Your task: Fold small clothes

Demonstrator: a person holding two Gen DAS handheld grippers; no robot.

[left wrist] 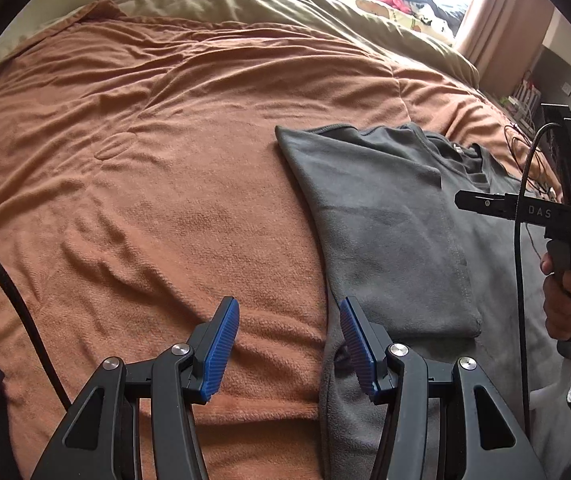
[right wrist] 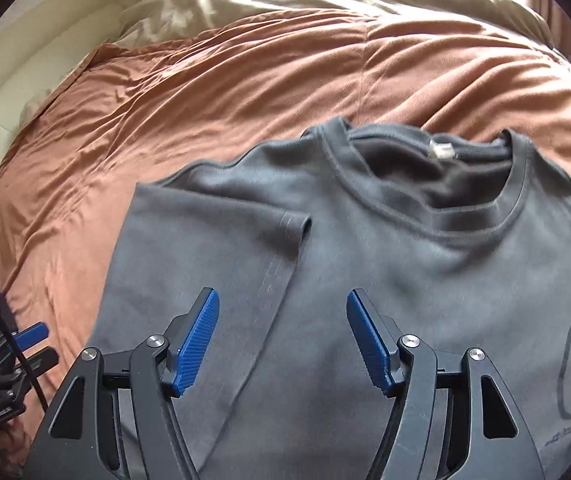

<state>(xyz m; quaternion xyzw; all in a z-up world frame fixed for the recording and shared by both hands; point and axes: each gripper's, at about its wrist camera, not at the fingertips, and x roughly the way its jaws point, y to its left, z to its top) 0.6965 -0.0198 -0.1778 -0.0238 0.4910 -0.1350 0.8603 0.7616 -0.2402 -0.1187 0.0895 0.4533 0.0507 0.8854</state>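
A dark grey cotton T-shirt [right wrist: 385, 280] lies flat on the rust-orange fleece blanket [left wrist: 145, 200], toward its near right edge, one side already folded inward. The left gripper [left wrist: 289, 344] and right gripper [right wrist: 283, 340] both hang half open, holding nothing. The soft, rumpled blanket may get pinched along with the shirt, dragging the fold askew.

Shirt [right wrist: 385, 280] lies flat on the blanket [left wrist: 145, 200] covering the bed, its left side folded in over the body, collar at the far end, left gripper [left wrist: 289, 344] hovering over its left edge, right gripper [right wrist: 283, 344] over its middle
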